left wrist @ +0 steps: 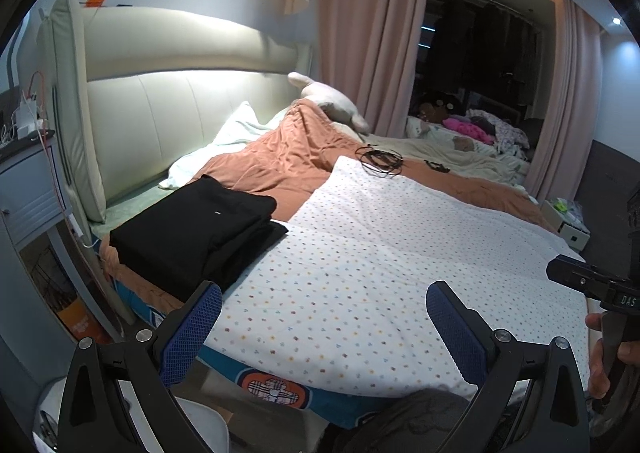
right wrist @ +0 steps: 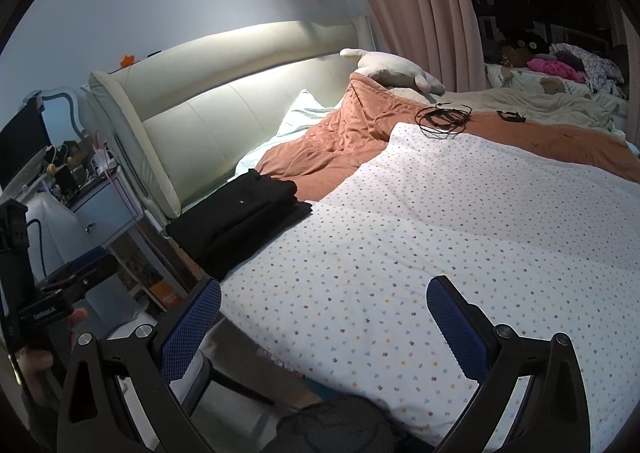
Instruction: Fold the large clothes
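A stack of folded black clothes (left wrist: 200, 231) lies on the bed's left side, near the headboard; it also shows in the right wrist view (right wrist: 240, 223). A white dotted quilt (left wrist: 380, 273) covers the near part of the bed (right wrist: 460, 233). My left gripper (left wrist: 324, 317) is open and empty, held above the quilt's near edge. My right gripper (right wrist: 324, 317) is open and empty over the same edge. A dark grey garment (left wrist: 408, 421) lies bunched below the grippers at the bed's foot (right wrist: 336, 427). The right gripper's body shows at the left view's right edge (left wrist: 592, 281).
An orange blanket (left wrist: 288, 157) and white pillows (left wrist: 232, 137) lie by the cream headboard (left wrist: 180, 101). Black cables (left wrist: 380, 161) rest on the blanket. A blue nightstand (right wrist: 108, 209) stands left of the bed. Pink curtains (left wrist: 368, 33) hang behind.
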Tool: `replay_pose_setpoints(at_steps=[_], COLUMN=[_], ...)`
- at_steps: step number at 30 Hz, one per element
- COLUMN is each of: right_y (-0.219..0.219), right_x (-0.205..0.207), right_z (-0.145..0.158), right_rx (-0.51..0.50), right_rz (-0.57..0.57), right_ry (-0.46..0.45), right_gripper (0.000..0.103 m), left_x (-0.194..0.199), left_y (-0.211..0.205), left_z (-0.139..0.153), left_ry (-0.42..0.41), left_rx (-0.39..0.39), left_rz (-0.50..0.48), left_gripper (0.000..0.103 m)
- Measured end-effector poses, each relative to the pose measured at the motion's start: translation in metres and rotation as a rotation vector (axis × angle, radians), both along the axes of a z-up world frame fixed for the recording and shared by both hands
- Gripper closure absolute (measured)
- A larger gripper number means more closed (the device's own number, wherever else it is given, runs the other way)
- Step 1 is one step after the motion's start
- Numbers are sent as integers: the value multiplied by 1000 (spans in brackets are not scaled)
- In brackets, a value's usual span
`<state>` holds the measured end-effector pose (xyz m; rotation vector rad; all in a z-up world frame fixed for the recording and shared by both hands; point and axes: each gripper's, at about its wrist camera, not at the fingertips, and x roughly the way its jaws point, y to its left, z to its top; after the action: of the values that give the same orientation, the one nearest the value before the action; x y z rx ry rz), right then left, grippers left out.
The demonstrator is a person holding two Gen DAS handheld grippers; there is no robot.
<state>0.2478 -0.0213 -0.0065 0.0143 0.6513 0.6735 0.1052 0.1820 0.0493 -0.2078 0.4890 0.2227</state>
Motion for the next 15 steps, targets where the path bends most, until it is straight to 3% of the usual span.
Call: replay_pose_setpoints(at_steps=[15], right_y=[-61], right_x=[-82], right_z=[-9], right_rx=[4], right_rz=[-92], right_ry=[-60], right_gripper=[0], left_x=[-64], left_y=[-61], left_z=[-13], left_ry=[-45], left_rx=[52], left_rz=[-115], left_gripper=[1])
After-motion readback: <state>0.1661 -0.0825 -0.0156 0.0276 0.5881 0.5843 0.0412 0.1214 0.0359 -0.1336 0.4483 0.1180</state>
